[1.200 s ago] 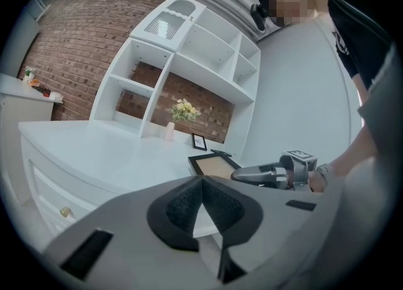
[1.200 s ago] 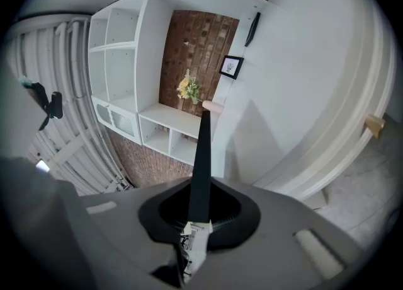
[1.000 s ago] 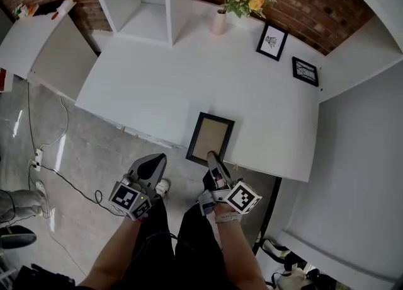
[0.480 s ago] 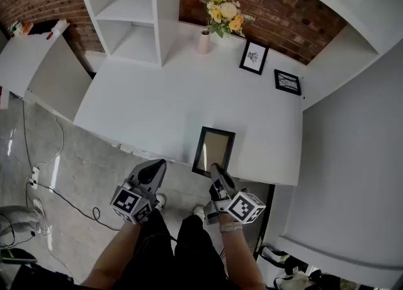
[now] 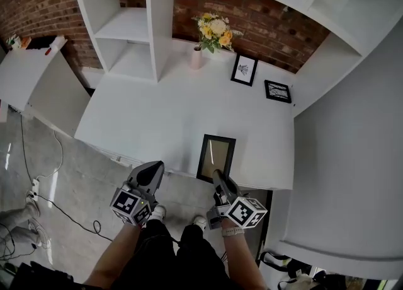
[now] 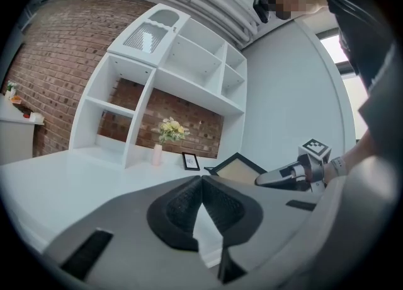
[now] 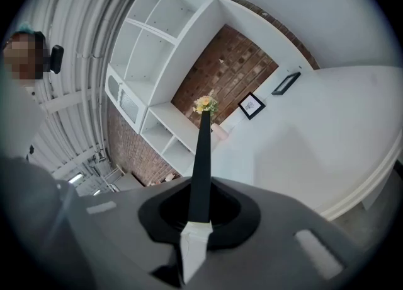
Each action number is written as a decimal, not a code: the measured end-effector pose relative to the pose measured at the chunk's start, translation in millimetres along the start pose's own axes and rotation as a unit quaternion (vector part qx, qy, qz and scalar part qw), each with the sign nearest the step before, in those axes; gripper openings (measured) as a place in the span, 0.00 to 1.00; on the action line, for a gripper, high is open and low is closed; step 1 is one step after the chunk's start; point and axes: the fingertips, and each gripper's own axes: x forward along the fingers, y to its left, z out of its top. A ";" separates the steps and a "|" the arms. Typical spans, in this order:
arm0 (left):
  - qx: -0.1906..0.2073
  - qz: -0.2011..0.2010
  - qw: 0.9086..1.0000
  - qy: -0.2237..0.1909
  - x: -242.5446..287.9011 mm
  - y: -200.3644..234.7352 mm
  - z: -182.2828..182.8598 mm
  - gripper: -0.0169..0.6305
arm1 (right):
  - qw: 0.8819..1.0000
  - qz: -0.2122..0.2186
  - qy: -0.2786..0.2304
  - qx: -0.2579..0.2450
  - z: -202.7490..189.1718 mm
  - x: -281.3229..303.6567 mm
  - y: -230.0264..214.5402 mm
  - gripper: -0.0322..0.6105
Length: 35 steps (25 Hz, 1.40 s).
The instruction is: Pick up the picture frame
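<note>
The picture frame [image 5: 216, 157], black-edged with a tan panel, is lifted over the white table's front edge [image 5: 157, 168]. My right gripper [image 5: 218, 175] is shut on the frame's near edge. In the right gripper view the frame [image 7: 203, 150] shows edge-on as a thin black strip rising from between the jaws of that gripper [image 7: 200, 210]. My left gripper [image 5: 153, 169] hangs to the frame's left, off the table edge, shut and holding nothing. The left gripper view shows its tips [image 6: 201, 179] meeting, with the tilted frame [image 6: 238, 168] and the right gripper [image 6: 286, 176] beyond.
A pink vase of yellow flowers [image 5: 197, 57] and two small black-framed pictures [image 5: 244, 69] [image 5: 278, 91] stand at the table's back against the brick wall. White shelving [image 5: 126, 30] rises at the back left. Cables [image 5: 38, 185] lie on the floor left.
Both grippers have risen. The frame has come up off the table with the right gripper, which has rolled. The left gripper stays shut and empty.
</note>
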 end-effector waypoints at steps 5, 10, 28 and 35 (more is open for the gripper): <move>-0.007 0.001 1.000 -0.009 3.8 1.6 10.2 0.02 | 0.998 -0.014 -0.014 -0.056 13.5 -4.2 7.0 0.10; 0.003 -0.007 1.000 -0.014 7.1 -2.4 16.1 0.02 | 0.992 -0.029 -0.016 -0.124 23.5 -8.1 14.2 0.10; 0.009 -0.011 0.999 -0.048 25.7 -4.7 48.7 0.02 | 0.960 -0.062 -0.053 -0.268 61.0 -10.7 33.8 0.10; 0.009 -0.006 0.998 -0.060 34.5 -6.1 61.3 0.02 | 0.947 -0.060 -0.084 -0.304 81.0 -17.7 43.1 0.10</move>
